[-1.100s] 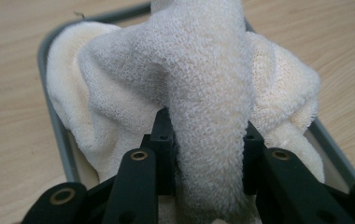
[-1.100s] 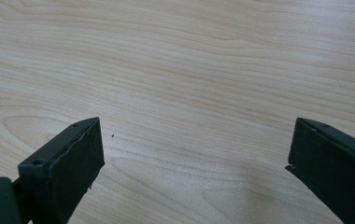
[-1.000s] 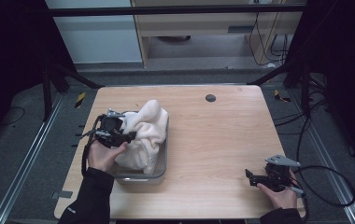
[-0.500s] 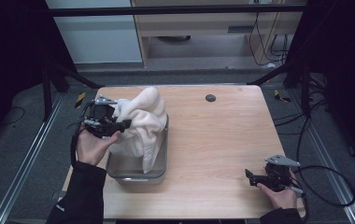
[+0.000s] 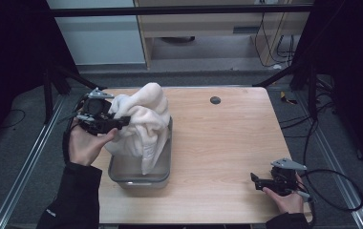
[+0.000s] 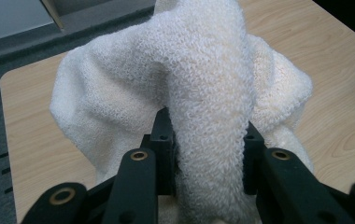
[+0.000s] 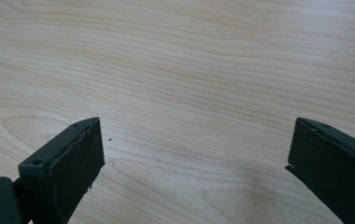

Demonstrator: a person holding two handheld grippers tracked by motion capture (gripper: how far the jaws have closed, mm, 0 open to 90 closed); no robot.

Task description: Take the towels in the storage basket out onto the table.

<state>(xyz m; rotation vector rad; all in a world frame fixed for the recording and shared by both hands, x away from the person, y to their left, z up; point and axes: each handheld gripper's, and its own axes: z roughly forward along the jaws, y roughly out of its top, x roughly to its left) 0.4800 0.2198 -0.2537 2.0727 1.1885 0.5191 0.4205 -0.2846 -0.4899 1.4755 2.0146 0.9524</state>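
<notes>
A cream terry towel (image 5: 144,121) hangs bunched above a clear rectangular tub (image 5: 163,174) at the left of the wooden table (image 5: 218,143). My left gripper (image 5: 122,121) is shut on a thick fold of it, lifted over the tub's left side, and the towel's lower end still trails into the tub. In the left gripper view the towel (image 6: 199,93) runs up between the two black jaws, whose pads press its sides; the left gripper (image 6: 208,154) is clamped on that fold. My right gripper (image 5: 255,178) rests low near the table's front right corner. Its jaws stand wide apart over bare wood, as the right gripper (image 7: 194,154) shows in its own view.
A small dark round hole (image 5: 215,100) sits in the table near its far edge. Black cables (image 5: 332,191) trail off the table's right side. Metal frame rails (image 5: 26,162) run along the left, and a cabinet (image 5: 194,28) stands beyond the far edge.
My left gripper has risen and shifted left with the towel, pulling most of it up out of the tub. The right gripper has kept still.
</notes>
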